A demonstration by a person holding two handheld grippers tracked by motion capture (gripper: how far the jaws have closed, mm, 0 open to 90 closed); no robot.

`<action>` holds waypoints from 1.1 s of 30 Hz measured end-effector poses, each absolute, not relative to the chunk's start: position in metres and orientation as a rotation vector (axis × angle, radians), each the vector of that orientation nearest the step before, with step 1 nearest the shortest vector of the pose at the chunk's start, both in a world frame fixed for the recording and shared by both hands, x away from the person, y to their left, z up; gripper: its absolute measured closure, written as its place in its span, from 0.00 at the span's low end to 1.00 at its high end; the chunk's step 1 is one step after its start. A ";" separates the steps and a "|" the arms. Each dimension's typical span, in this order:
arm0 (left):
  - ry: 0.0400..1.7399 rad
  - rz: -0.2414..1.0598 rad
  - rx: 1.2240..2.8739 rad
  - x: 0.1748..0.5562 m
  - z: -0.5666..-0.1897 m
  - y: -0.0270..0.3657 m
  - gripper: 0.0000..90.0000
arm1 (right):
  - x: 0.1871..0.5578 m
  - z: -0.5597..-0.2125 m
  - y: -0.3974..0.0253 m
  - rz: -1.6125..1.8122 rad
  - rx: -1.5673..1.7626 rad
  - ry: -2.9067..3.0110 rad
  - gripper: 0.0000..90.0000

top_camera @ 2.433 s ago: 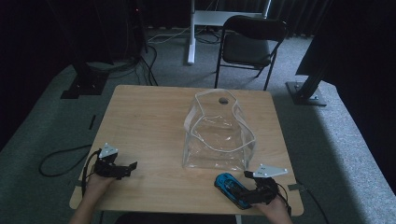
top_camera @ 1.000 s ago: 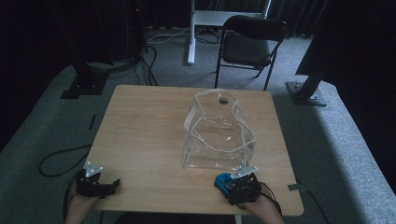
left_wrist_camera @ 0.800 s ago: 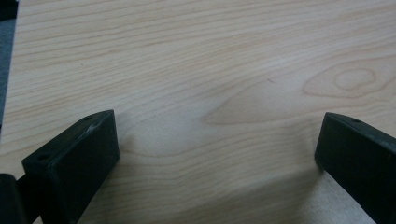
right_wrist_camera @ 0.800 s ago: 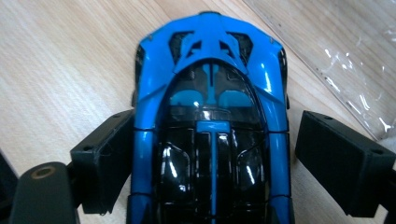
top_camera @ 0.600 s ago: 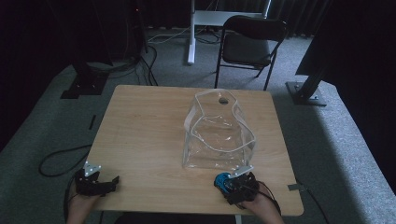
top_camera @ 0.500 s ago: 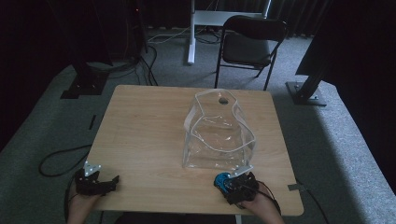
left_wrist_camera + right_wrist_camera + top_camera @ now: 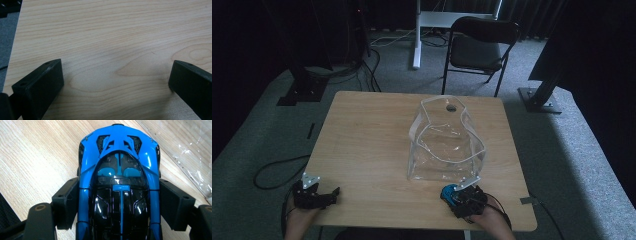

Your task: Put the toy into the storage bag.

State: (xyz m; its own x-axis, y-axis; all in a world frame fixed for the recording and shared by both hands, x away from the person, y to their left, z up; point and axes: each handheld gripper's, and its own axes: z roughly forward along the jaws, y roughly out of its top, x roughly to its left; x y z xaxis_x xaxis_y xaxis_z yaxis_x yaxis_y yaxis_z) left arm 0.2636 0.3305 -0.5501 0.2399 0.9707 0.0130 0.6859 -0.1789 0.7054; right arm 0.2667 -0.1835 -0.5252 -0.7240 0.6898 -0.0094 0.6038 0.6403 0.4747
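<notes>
A blue and black toy car (image 7: 119,170) lies on the wooden table (image 7: 367,140) near its front edge, just in front of a clear plastic bag (image 7: 444,145). My right gripper (image 7: 120,202) is shut on the car, one jaw against each side of its body. In the high view, the right gripper (image 7: 458,197) covers most of the car (image 7: 447,192). My left gripper (image 7: 331,194) rests at the table's front left corner, pointing right. Its jaws stand wide open over bare wood in the left gripper view (image 7: 116,82).
The bag's clear wall (image 7: 185,142) lies just beyond the car's nose. A black folding chair (image 7: 479,47) stands behind the table, with a white desk leg (image 7: 416,35) and cables on the grey carpet. Dark stands flank the table.
My right gripper has moved left onto the toy car and closed on its sides. My left gripper has drawn back toward the front left corner. Both have kept still over the last half second.
</notes>
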 end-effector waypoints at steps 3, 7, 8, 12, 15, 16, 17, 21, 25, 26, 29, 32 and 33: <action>1.509 0.636 1.940 0.264 -0.550 0.331 0.00 | 0.267 -0.524 -0.183 0.651 1.072 2.675 0.28; 1.510 0.637 1.939 0.264 -0.550 0.330 0.00 | 0.267 -0.524 -0.183 0.642 1.085 2.672 0.28; 1.510 0.637 1.939 0.264 -0.550 0.330 0.00 | 0.266 -0.524 -0.182 0.642 1.093 2.669 0.28; 1.509 0.636 1.941 0.264 -0.550 0.331 0.00 | 0.265 -0.523 -0.185 0.667 1.137 2.651 0.28; 1.510 0.633 1.943 0.265 -0.550 0.331 0.00 | 0.264 -0.520 -0.187 0.675 1.141 2.649 0.29; 1.510 0.631 1.944 0.265 -0.550 0.331 0.00 | 0.263 -0.519 -0.187 0.680 1.143 2.646 0.29; 1.510 0.630 1.946 0.265 -0.550 0.331 0.00 | 0.263 -0.518 -0.188 0.686 1.146 2.645 0.29; 1.509 0.628 1.949 0.265 -0.549 0.331 0.00 | 0.262 -0.515 -0.190 0.703 1.166 2.632 0.29; 1.508 0.626 1.952 0.266 -0.549 0.331 0.00 | 0.260 -0.510 -0.194 0.734 1.184 2.620 0.29; 1.510 0.625 1.953 0.267 -0.549 0.331 0.00 | 0.259 -0.508 -0.195 0.736 1.178 2.621 0.29; 1.508 0.622 1.961 0.268 -0.549 0.331 0.00 | 0.257 -0.499 -0.200 0.788 1.189 2.598 0.29; 1.509 0.618 1.964 0.268 -0.548 0.331 0.00 | 0.254 -0.489 -0.205 0.838 1.198 2.572 0.29; 1.509 0.618 1.963 0.268 -0.548 0.331 0.00 | 0.253 -0.486 -0.206 0.848 1.208 2.557 0.29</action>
State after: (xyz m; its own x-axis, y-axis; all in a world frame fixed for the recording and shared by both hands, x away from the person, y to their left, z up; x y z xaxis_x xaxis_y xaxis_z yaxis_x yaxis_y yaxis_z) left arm 0.2685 0.3306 -0.5482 0.2522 0.9676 0.0126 0.6986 -0.1910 0.6895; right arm 0.2529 -0.2060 -0.4861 -0.6503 0.7564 0.0702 0.6485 0.5046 0.5699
